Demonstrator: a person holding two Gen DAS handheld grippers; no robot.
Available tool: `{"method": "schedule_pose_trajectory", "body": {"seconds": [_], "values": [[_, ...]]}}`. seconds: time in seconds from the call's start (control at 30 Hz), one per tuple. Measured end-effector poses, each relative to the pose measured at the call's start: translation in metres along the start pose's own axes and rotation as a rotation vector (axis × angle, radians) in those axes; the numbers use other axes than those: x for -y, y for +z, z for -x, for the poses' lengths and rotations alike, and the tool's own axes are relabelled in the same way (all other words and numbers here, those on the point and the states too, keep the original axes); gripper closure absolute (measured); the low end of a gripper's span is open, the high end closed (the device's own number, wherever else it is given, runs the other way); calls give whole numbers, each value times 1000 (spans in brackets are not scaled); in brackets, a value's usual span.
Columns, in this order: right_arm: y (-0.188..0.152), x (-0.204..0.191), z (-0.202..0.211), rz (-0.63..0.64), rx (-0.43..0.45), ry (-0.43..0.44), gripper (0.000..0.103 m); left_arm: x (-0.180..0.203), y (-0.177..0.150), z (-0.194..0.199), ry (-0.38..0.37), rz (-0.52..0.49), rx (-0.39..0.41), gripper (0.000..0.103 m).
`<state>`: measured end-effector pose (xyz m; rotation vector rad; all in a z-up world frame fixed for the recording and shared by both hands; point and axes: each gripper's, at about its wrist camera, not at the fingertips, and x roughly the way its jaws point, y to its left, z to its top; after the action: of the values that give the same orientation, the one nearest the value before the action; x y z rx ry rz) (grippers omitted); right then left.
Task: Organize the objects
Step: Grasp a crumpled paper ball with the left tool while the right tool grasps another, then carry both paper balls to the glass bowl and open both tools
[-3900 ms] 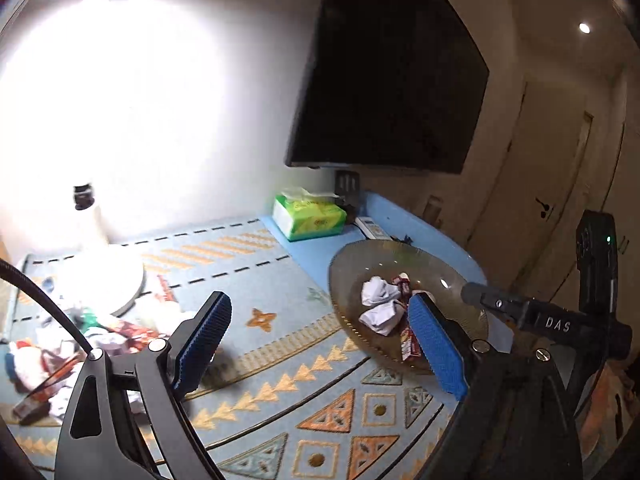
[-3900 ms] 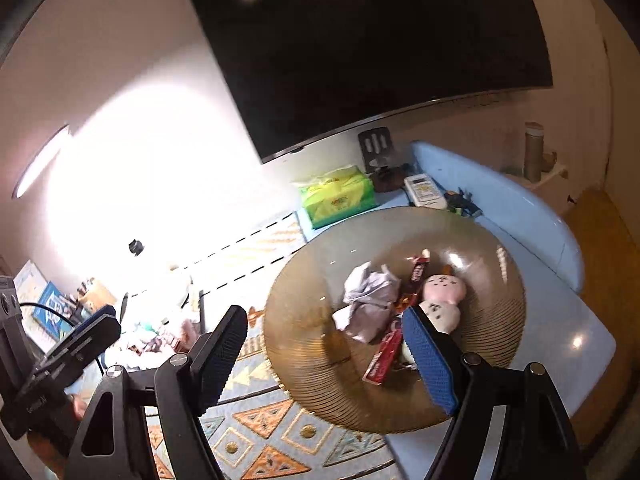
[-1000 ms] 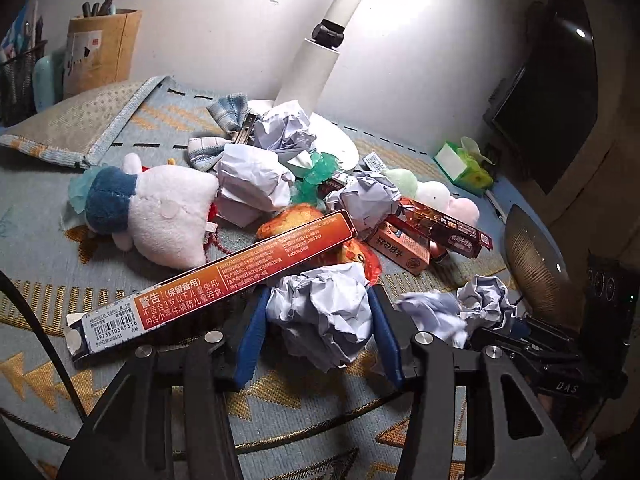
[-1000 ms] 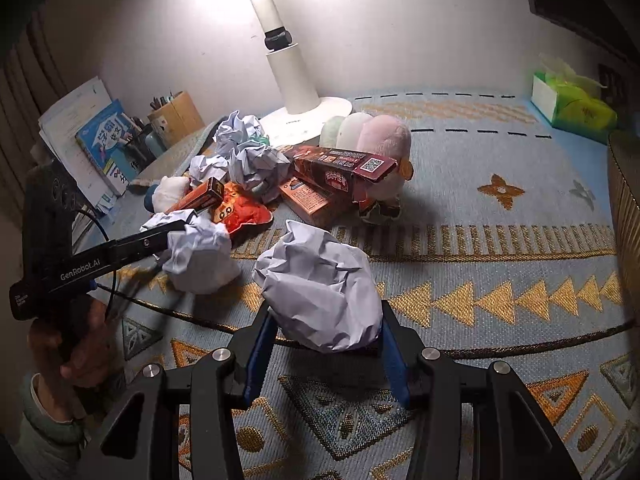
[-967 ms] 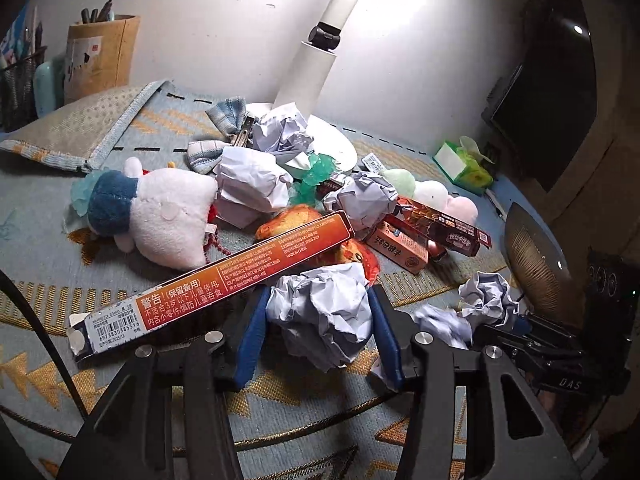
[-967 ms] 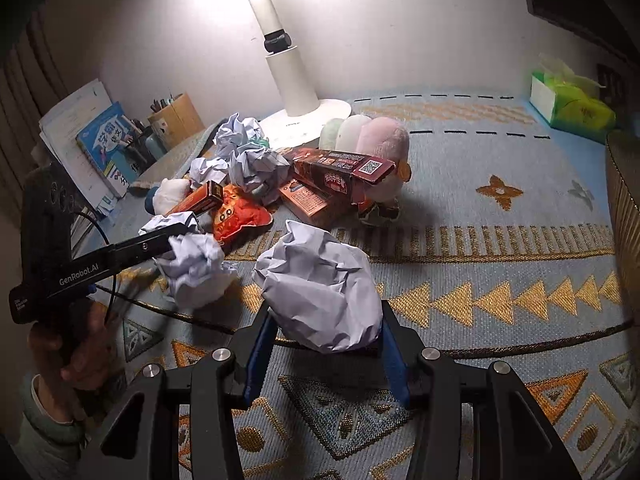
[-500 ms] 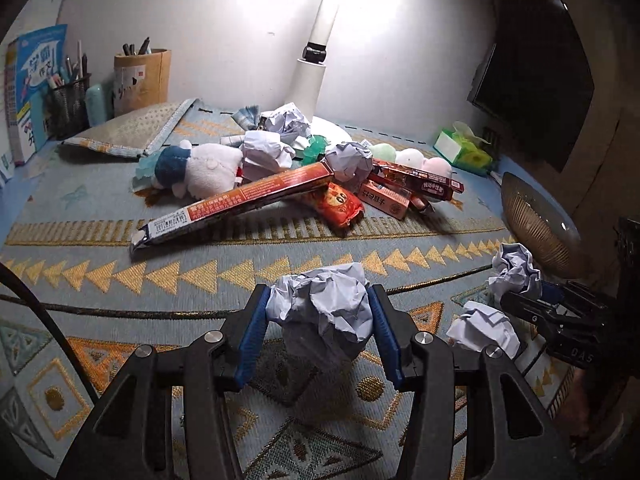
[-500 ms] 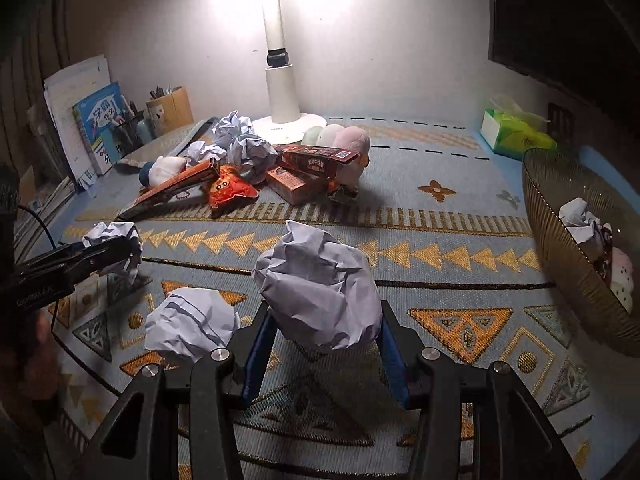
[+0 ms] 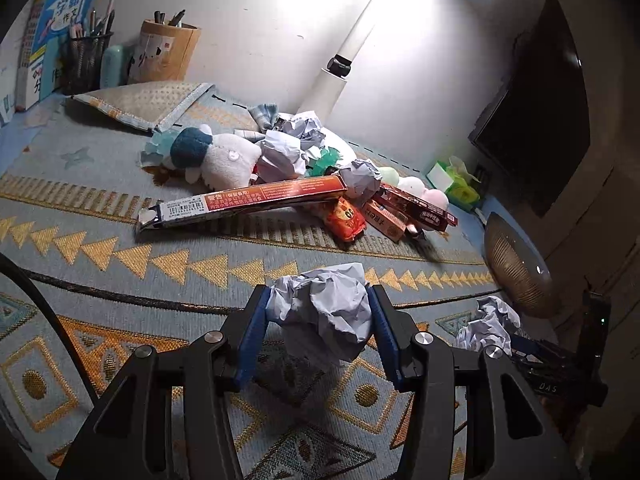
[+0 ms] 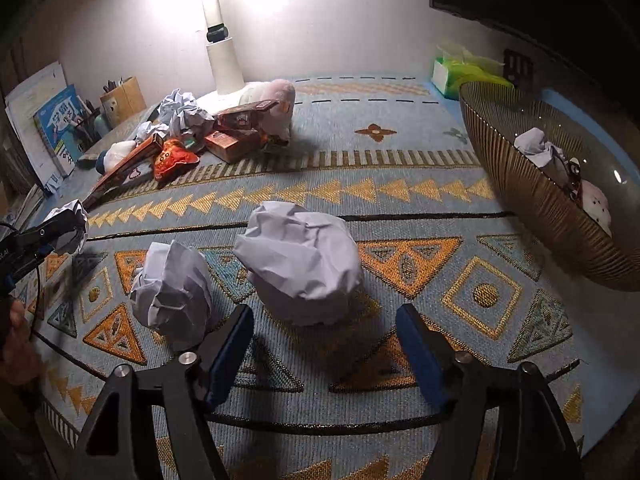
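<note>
My left gripper pinches one paper ball, right gripper spread. Few things in the bowl; pile beside the lamp remains.

Two wrist-mounted fisheye views, both low over the patterned mat.

The left wrist camera looks along its fingers toward the far wall, lamp post and clutter pile, bowl at right. The right wrist camera sits close above the mat, facing the same lamp post, pile and bowl.
</note>
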<state>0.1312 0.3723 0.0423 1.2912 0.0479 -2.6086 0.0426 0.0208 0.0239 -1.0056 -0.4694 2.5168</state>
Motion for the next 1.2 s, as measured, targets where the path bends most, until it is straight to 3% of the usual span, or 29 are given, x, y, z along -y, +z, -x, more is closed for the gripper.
{"method": "schedule_pose_trajectory", "body": {"seconds": [0.3, 0.47, 0.53, 0.63, 0.8, 0.87, 1.0, 1.2], "values": [[18, -2, -4, 16, 37, -33, 26, -1, 0, -2, 5, -2, -11, 56], [31, 0, -10, -35, 33, 82, 26, 1, 1, -2, -2, -15, -12, 56], [27, 0, -14, -57, 19, 115, 49, 2, 0, -3, 8, -17, -17, 56], [15, 4, -7, -86, 53, 139, 49, 2, 0, -4, 14, -18, -22, 56], [3, 21, 18, -82, 86, 107, 49, 12, -1, -7, 65, -64, -34, 56], [0, 33, 33, -87, 109, 86, 49, 24, -6, 2, 111, -83, 10, 56], [-6, 68, 58, -147, 147, 34, 49, 70, -26, 19, 70, -132, 16, 56], [4, 124, 107, -249, 263, -26, 49, 168, 0, 44, -94, -261, 86, 56]]}}
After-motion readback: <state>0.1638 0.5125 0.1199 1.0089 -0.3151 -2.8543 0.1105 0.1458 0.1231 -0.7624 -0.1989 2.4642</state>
